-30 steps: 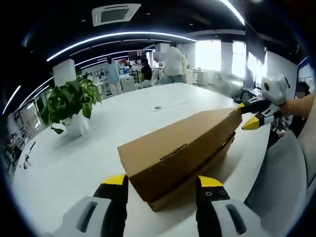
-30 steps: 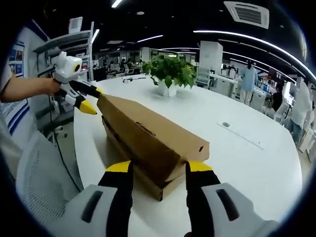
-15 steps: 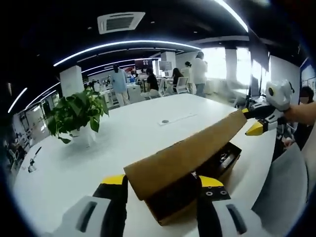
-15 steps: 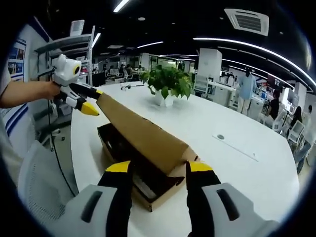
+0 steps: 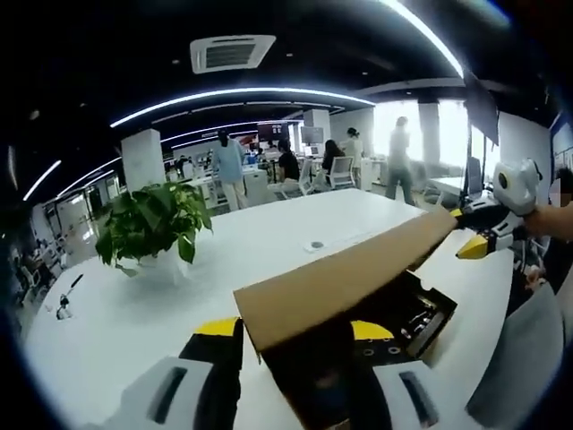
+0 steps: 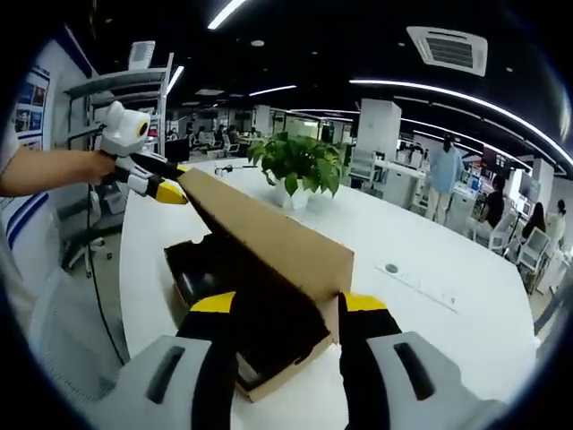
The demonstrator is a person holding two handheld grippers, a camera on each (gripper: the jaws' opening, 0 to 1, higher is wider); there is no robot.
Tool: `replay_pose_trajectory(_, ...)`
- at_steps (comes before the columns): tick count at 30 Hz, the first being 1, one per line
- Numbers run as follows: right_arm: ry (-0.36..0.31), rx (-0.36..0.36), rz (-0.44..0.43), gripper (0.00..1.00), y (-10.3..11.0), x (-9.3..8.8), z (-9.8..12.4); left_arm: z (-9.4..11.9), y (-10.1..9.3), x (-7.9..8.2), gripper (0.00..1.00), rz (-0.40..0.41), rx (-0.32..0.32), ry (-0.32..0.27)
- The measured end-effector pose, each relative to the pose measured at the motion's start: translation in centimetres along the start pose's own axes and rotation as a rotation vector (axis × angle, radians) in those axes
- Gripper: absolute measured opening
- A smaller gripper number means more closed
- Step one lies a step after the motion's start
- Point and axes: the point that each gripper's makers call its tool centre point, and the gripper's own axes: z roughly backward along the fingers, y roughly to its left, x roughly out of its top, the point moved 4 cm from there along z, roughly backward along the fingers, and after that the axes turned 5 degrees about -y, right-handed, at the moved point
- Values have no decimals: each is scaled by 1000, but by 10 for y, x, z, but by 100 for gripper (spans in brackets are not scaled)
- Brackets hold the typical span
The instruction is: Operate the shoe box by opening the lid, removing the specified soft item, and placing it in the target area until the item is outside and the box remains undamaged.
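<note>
My left camera looks along the shoe box [image 5: 358, 296] from one short end, close up; my right camera faces it from the opposite end. Both share the box, the white table [image 6: 430, 296] and the plant [image 5: 152, 224].

Layout: shoe box [image 5: 394, 313] on the worktop [image 5: 134, 322], lid [image 5: 349, 278] raised between two grippers.

In the left gripper view, the box lies on the worktop directly ahead of the left gripper [image 5: 295, 345], whose fingers [image 5: 218, 333] flank the near end of the lid. The lid slopes above the open box, with items inside the box under it. The right gripper [image 5: 479, 235] meets the lid's far end, at the right. A potted plant [image 5: 152, 224] stands on the worktop to the left, well apart from the box. A chair [image 5: 528, 358] sits at the right edge. In the right gripper view, the plant [image 6: 300, 166] stands behind the lid [image 6: 277, 237], and a shelf unit [image 6: 116, 134] stands at the left, off the worktop [image 6: 430, 287].
</note>
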Motion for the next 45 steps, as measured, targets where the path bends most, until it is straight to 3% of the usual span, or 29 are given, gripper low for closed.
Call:
replay_pose_trajectory(10,-16,-4,-14,40,-13,9,-8,-12,21,9,25,-21,92,10)
replay_pose_trajectory(27,-43,-23,-39,36,-36,18,-24,-27,41,21,6,-46,170,5)
replay_pose_trajectory(33,-50,-28,-41,33,-44,18,-29,-34,46,25,5,-28,178,-7)
replay_pose_trajectory(37,-24,-43,-49,26,-48,8,-33,-38,50,26,4,-23,189,-10)
replay_pose_trajectory(45,54,-54,-74,23,-48,-30,-40,-48,58,28,4,-20,191,-19)
